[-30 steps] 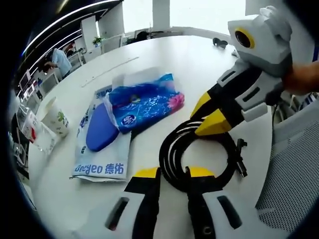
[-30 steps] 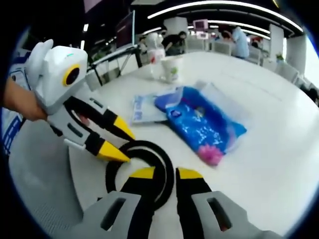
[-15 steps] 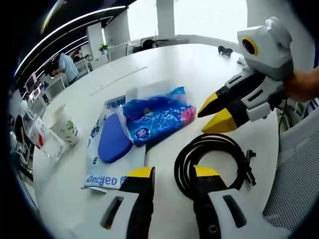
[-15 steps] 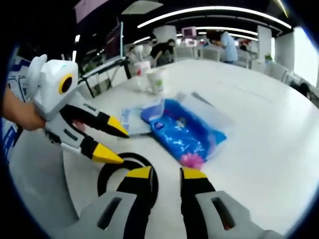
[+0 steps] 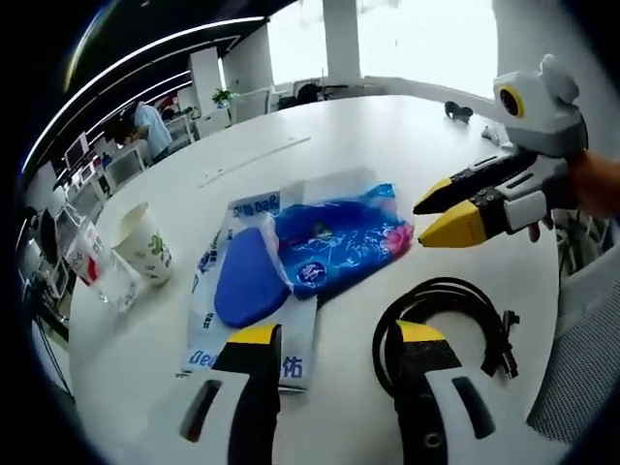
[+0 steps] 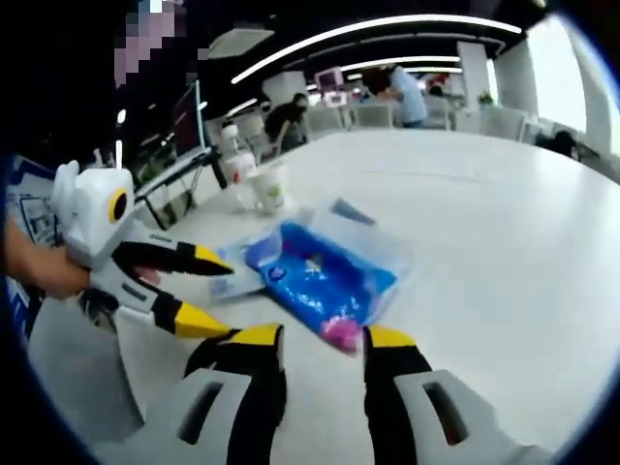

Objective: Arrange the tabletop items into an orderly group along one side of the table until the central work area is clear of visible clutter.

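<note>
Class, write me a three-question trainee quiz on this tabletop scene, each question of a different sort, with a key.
1. True or false: the left tongs grip the coiled black cable.
2. What lies on the white printed plastic packet? A) a dark blue oval pad B) a paper cup C) a bottle
3. Fill in: the white paper cup with green print stands ___.

Key: 1 false, both tongs are open; 2 A; 3 upright.

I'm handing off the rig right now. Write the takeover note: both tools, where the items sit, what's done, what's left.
Left tool: open, empty, above the table.
Right tool: open, empty, hovering beside the left one.
Items: coiled black cable near the table edge; blue patterned pack lying partly over the white wipes pack mid-table; paper cup and clear cup off to the side.
Done: nothing is gripped; items are loosely clustered.
Left: line everything up along one side.
</note>
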The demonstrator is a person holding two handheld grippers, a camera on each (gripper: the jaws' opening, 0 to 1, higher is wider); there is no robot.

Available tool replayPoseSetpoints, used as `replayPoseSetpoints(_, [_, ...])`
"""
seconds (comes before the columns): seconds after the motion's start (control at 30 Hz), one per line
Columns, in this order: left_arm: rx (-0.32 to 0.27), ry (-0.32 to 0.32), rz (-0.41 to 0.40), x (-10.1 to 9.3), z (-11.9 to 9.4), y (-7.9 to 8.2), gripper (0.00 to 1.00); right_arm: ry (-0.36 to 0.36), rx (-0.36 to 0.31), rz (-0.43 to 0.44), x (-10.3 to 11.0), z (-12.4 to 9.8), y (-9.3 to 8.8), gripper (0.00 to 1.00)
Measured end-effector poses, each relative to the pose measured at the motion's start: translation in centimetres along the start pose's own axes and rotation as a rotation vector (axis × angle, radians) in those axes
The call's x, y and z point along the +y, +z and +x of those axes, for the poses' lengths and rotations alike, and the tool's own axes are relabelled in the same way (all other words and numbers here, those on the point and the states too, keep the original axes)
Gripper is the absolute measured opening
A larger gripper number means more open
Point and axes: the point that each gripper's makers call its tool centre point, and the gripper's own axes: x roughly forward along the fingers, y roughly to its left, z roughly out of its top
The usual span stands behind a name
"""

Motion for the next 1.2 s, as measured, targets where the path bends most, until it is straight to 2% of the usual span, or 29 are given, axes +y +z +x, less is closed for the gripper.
replayPoseSetpoints(0.17, [-0.009,0.003,-0.007,0.3,0.4,0.7,0.44,-0.027,-0.008,0.011,-0.8,0.0,0.2,0.29])
replayPoseSetpoints(0.33, [-0.018,0.005,-0.014,0.7,0.9,1.4,0.41,-0.04,0.0,-0.007,-1.4,0.1,0.3,0.21])
replayPoseSetpoints(0.6, [-0.018,0.022,-0.017,1.5,1.6,1.9,0.32,-0.071,0.005,-0.016,-2.3,0.4,0.4,0.14])
replayPoseSetpoints(0.7, [-0.026,0.032,-0.041,2.1,1.9,2.2,0.29,-0.081,0.009,-0.008,-2.7,0.5,0.4,0.13])
replayPoseSetpoints(0.97, [-0.034,0.037,-0.063,3.0,2.7,3.0,0.16,-0.097,0.028,-0.014,-3.3,0.8,0.0,0.04])
replayPoseSetpoints(1.1, [-0.029,0.036,-0.059,3.1,3.0,3.2,0.1,-0.098,0.035,-0.004,-3.5,1.2,-0.2,0.03])
replayPoseSetpoints(1.2, [-0.023,0.035,-0.065,3.1,3.1,3.2,0.02,-0.104,0.045,-0.012,-3.5,1.1,-0.3,0.01])
